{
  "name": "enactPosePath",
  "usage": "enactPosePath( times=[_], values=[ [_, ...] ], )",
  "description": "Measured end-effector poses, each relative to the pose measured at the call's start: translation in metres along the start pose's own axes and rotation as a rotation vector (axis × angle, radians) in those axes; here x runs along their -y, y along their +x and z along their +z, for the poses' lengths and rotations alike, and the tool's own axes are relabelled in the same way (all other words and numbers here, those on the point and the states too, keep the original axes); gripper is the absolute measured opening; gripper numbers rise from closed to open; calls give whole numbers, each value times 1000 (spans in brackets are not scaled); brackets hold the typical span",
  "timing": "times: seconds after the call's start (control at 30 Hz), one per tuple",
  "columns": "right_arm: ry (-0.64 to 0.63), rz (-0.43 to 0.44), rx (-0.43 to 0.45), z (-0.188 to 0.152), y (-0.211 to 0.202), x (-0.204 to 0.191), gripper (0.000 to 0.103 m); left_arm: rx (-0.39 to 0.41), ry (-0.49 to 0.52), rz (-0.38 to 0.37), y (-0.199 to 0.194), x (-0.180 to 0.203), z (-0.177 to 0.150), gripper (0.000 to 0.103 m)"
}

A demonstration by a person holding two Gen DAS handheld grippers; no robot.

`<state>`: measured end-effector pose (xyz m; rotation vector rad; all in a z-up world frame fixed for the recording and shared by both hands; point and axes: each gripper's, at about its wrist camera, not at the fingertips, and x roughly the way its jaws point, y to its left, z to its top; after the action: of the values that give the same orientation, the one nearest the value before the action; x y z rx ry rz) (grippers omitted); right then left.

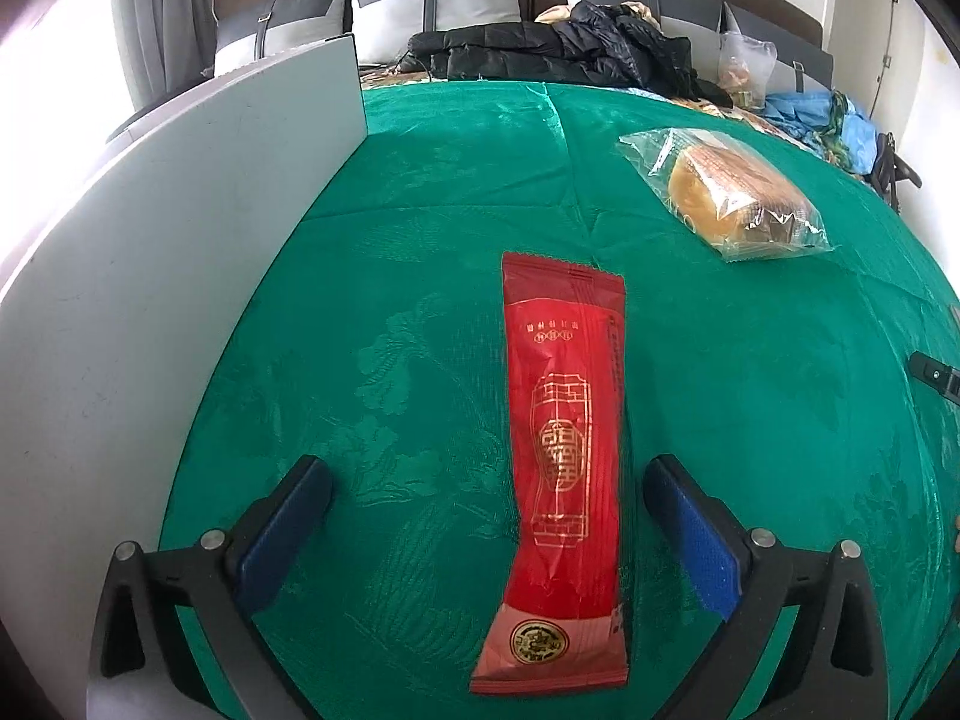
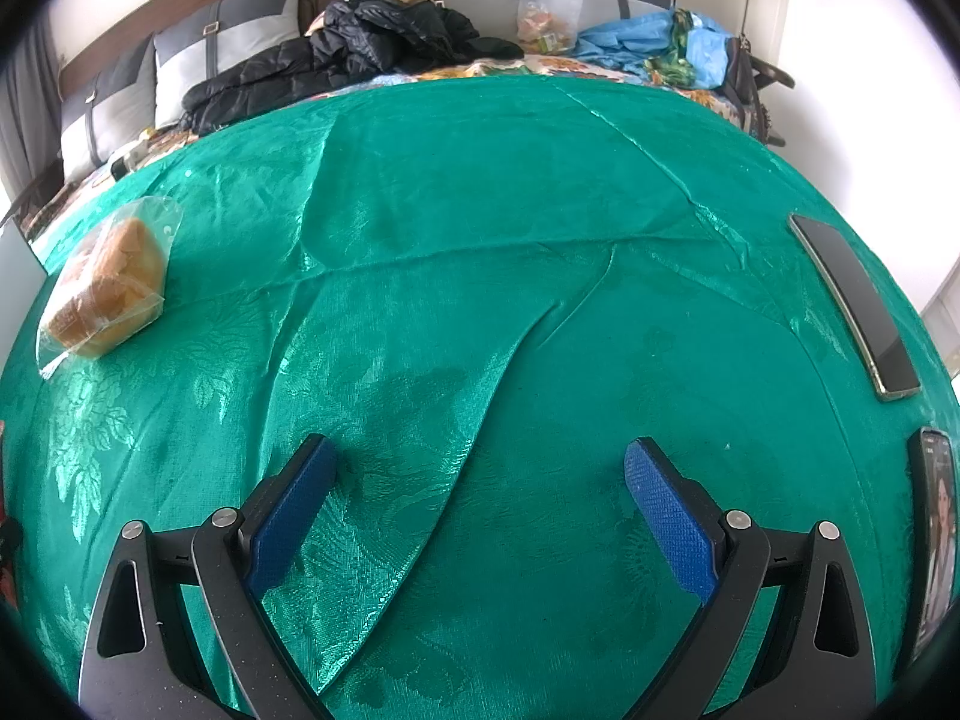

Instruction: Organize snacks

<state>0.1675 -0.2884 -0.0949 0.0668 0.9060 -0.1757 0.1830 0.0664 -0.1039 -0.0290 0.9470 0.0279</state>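
A long red snack packet (image 1: 564, 474) lies flat on a green patterned cloth (image 1: 420, 240), lengthwise between the wide-spread jaws of the left gripper (image 1: 486, 486); neither blue pad (image 1: 699, 531) touches the wrapper, which sits nearer the right-hand pad. Beyond it and to the right, well apart, a clear bag holding a bread bun (image 1: 729, 195) rests on the same cloth. A pale grey board (image 1: 180, 270) stands along the cloth's left edge. In the right wrist view, the right gripper (image 2: 480, 480) hangs over bare, creased cloth with its jaws apart and nothing between them; the bagged bun (image 2: 105, 288) lies far off to its left. Two dark phones lie near the cloth's right edge, one (image 2: 855, 306) farther away with its screen dark, the other (image 2: 936, 534) closer with its screen lit. Behind the cloth, a black padded jacket (image 2: 336, 54), a clear plastic bag (image 2: 549, 15) of packets and a crumpled blue bag (image 2: 642, 42) lie before grey-and-white pillows (image 2: 240, 30).
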Motion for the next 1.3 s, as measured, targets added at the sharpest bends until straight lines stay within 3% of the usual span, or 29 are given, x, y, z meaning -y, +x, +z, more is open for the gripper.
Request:
enactPosePath(
  times=[0.13, 0.27, 0.37, 0.43, 0.6, 0.73, 0.77, 0.83, 1.0, 1.07, 1.17, 1.23, 1.3],
  values=[
    [-24, 44, 1, 0, -5, 2, 97, 0, 1, 1, 0, 0, 0, 103],
    [29, 234, -11, 25, -28, -3, 96, 0, 1, 1, 0, 0, 0, 103],
    [-43, 366, -2, 60, -50, -48, 97, 0, 1, 2, 0, 0, 0, 103],
    [-125, 407, -38, 80, -51, -89, 97, 0, 1, 2, -1, 0, 0, 103],
    [-295, 332, -155, 106, -6, -186, 97, 0, 1, 1, -1, 0, 0, 103],
    [-369, 198, -266, 97, 42, -214, 94, 0, 1, 1, -1, 0, 0, 103],
    [-367, 190, -279, 96, 46, -213, 92, 0, 1, 1, 0, 0, 0, 103],
    [-311, 241, -240, 99, 37, -202, 74, 0, 0, 1, -1, 0, 0, 103],
    [-248, 336, -179, 93, -4, -166, 74, 0, 1, 2, -1, 0, 0, 103],
    [-220, 379, -155, 80, -26, -142, 74, 0, 1, 2, 0, 0, 0, 103],
    [-188, 377, -118, 53, -49, -112, 74, -22, 7, -1, -3, 2, 0, 101],
    [-177, 376, -104, 29, -69, -91, 74, -40, 2, -18, -11, 2, 1, 81],
    [-168, 371, -92, 11, -86, -72, 74, -52, -9, -59, -19, 4, 2, 34]
  ],
)
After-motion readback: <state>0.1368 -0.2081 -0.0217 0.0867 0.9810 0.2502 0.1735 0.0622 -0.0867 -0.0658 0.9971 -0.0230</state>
